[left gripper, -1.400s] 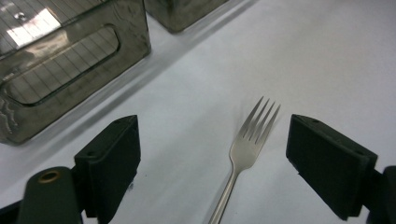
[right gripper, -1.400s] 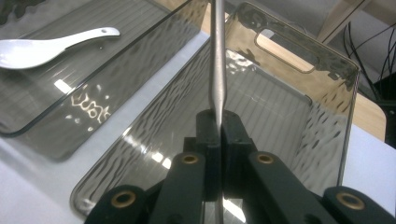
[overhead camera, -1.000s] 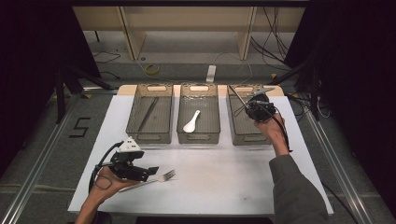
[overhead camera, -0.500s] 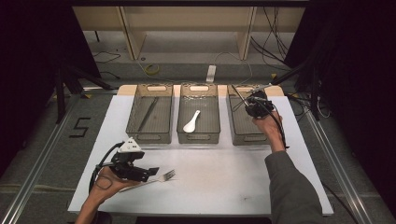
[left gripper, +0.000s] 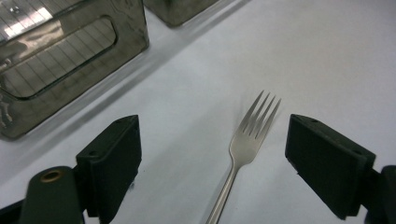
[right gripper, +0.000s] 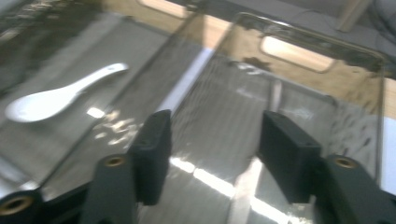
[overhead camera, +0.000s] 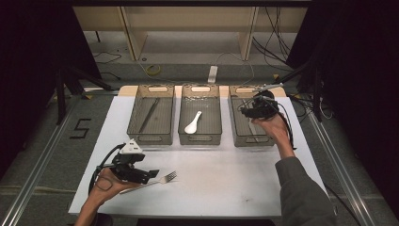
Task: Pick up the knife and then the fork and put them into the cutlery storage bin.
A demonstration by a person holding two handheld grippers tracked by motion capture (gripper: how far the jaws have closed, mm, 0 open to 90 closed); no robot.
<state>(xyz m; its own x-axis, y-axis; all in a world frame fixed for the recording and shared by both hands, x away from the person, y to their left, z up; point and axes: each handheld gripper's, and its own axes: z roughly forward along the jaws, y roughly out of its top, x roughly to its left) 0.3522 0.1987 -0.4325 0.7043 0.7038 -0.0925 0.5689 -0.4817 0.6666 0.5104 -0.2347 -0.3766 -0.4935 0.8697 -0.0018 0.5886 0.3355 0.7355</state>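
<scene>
Fork (left gripper: 246, 144) lies flat on the white worktop (overhead camera: 226, 188), between the wide-open jaws of the left gripper (left gripper: 212, 158), untouched. Right gripper (right gripper: 212, 151), jaws apart and empty, hangs over the right bin (overhead camera: 241, 136).
</scene>
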